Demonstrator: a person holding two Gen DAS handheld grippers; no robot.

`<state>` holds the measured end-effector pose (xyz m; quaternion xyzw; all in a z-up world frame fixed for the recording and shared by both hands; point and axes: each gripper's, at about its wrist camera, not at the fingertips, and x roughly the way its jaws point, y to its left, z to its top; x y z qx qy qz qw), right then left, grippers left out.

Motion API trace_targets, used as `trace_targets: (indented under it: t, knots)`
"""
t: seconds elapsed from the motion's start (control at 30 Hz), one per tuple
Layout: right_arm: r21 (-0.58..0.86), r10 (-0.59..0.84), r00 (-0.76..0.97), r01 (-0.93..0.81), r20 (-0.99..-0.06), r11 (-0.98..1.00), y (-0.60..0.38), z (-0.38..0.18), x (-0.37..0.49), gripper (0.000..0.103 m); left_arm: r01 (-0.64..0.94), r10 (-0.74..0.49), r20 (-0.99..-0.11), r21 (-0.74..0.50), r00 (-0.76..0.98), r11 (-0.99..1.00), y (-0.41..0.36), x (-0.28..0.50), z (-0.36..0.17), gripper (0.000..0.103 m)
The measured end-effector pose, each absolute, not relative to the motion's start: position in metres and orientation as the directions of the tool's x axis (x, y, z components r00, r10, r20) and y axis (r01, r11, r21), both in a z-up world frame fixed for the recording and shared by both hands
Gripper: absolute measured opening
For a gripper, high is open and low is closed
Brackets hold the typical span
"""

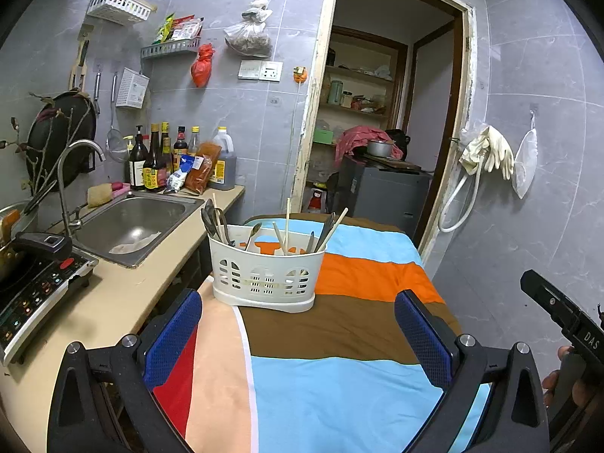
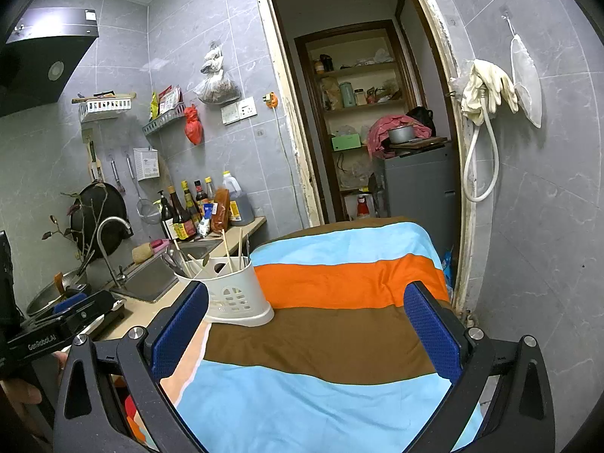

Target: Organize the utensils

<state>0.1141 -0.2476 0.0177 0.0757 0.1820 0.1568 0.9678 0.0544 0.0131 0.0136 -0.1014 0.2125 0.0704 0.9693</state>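
Right, both grippers hang wide apart over a table draped in a striped cloth (image 1: 339,385) of light blue, brown and orange bands, and neither holds a thing. The white perforated plastic utensil caddy (image 1: 266,270) stands upright near the cloth's left edge, on the side beside the beige kitchen counter (image 1: 124,294). In the left wrist view the left gripper (image 1: 298,328) has its blue-padded fingers (image 1: 173,336) spread and empty, the caddy sitting ahead of them and between their lines, closer to the left pad, not touching either. Out of the caddy poke dark metal spoons (image 1: 213,221) on its left side, a steel spoon (image 1: 253,234), pale wooden chopsticks (image 1: 287,226) upright in the middle, and more handles leaning right. In the right wrist view the right gripper (image 2: 305,324) is likewise splayed and empty, and the caddy (image 2: 236,294) lies ahead at the left, just behind its left blue pad (image 2: 181,328), which partly covers it. The stainless sink (image 1: 132,224) sits in the counter beyond.
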Motion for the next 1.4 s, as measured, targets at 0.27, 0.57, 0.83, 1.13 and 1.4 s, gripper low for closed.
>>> trace_targets:
  t: [0.27,0.57,0.83,1.13,1.4]
  knots:
    - [0.205,0.329,0.885,-0.273,-0.328,0.940,-0.246,0.018,0.113,0.102,-0.178,0.092,-0.426,-0.166,0.900,0.970,0.014,0.055,0.013,0.103]
    - [0.209,0.331,0.883,-0.272,-0.334,0.939,-0.246,0.018,0.114,0.102,-0.179,0.093,-0.428,-0.166,0.899,0.970,0.012,0.055,0.013,0.103]
    - [0.213,0.330,0.881,-0.270,-0.340,0.939,-0.243,0.016,0.114,0.102,-0.187,0.103,-0.422,-0.164,0.901,0.969,0.014,0.056,0.013,0.103]
    - [0.221,0.334,0.872,-0.268,-0.357,0.938,-0.239,0.008,0.116,0.102,-0.201,0.111,-0.434,-0.166,0.894,0.965,0.017,0.063,0.009,0.103]
    - [0.223,0.334,0.869,-0.267,-0.365,0.937,-0.235,0.006,0.119,0.102,-0.201,0.110,-0.446,-0.162,0.888,0.966,0.017,0.069,0.007,0.103]
